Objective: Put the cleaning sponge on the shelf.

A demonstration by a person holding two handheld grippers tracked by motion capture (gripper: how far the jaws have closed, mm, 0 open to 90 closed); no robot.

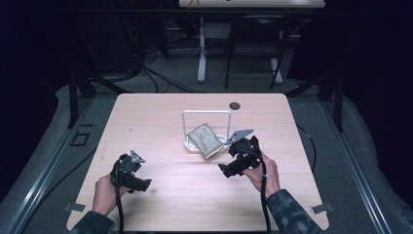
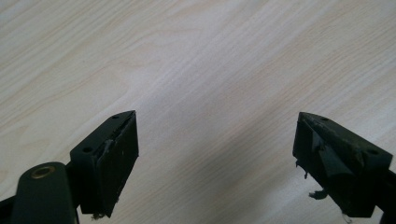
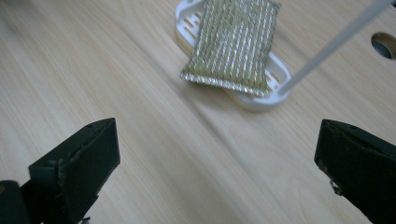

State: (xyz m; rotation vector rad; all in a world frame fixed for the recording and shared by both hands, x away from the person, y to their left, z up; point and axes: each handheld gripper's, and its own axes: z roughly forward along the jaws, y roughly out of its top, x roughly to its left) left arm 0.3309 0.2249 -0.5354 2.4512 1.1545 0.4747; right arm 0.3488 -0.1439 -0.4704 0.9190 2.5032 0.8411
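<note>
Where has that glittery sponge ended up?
The sponge lies across the white rack near the table's middle in the high view, just ahead of the right gripper.

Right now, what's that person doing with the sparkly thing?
A person holds a tool in each hand over a wooden table. The sparkly sponge lies tilted on a white rack. The right tool is open, near it but apart. The left tool is open over bare wood, holding nothing.
</note>
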